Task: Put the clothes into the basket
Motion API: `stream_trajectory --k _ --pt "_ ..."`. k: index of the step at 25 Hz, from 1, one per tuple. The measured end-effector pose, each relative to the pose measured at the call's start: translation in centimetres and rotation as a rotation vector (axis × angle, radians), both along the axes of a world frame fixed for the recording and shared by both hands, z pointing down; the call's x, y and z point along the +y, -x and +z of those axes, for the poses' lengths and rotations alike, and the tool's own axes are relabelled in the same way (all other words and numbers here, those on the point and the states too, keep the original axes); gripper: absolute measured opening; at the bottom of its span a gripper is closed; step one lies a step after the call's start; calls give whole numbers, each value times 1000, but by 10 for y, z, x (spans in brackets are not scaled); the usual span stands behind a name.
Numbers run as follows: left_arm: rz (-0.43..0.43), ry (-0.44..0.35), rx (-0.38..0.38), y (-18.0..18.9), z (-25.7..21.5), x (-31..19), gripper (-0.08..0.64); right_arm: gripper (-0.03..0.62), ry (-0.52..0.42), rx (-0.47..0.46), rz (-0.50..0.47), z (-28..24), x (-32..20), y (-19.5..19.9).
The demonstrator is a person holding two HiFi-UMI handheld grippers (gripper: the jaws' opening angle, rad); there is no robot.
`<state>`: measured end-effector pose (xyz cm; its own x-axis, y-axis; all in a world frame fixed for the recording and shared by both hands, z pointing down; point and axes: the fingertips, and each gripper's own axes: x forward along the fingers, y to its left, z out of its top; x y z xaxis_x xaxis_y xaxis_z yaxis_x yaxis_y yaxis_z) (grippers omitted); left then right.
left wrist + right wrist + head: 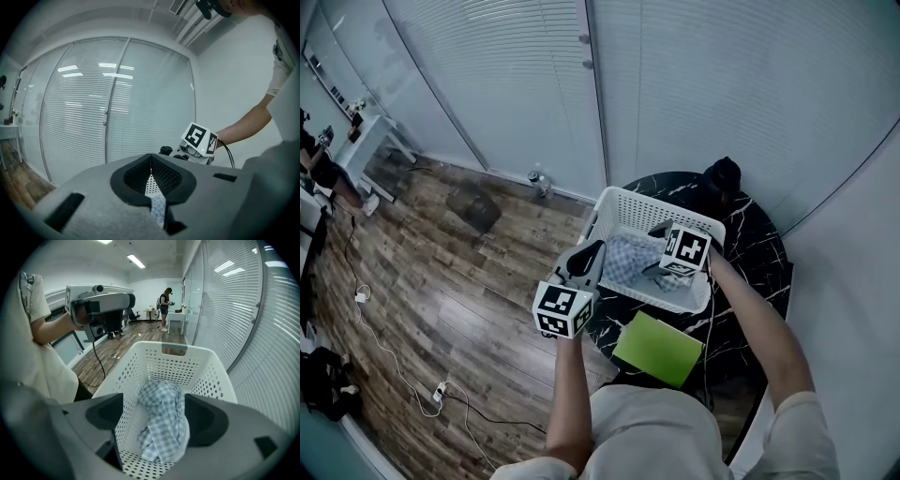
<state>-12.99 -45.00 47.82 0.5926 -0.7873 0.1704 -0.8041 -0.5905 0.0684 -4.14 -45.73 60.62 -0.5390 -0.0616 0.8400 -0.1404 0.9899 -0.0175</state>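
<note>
The checked cloth lies inside the white basket on the black desk. The right gripper hangs over it, jaws wide apart (holding nothing). The left gripper is beside the basket, jaws pressed together.

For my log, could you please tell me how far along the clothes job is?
Done: the checked cloth lies inside the white basket. In hand: nothing; the right gripper hangs open above it, and the left gripper is shut and empty beside the rim. Left: no other garment clearly shows on the black table, so it looks finished.
</note>
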Motion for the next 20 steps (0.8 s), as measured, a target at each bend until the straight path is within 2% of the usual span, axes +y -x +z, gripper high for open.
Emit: stream_trajectory --k 4,8,10,13,15,16,20 --pt "24 -23 -13 -10 -8 1 14 419 -1 1 -1 -20 1 -4" --pt "37 -19 -25 -19 -3 2 14 419 51 71 -37 -35 7 -13" --pt "50 -17 -23 -25 -2 4 14 419 33 89 -52 -46 6 -15" --pt "60 -26 -19 -30 -3 5 14 419 -5 53 -58 -61 8 -13" --pt "62 -38 -21 -29 -5 8 14 419 -43 -18 -29 -67 8 -5" --pt "64 -43 -22 -29 -5 10 14 419 -65 -88 4 -71 8 1" --pt "78 -48 -15 -36 -3 10 14 419 -180 -506 189 -102 3 11"
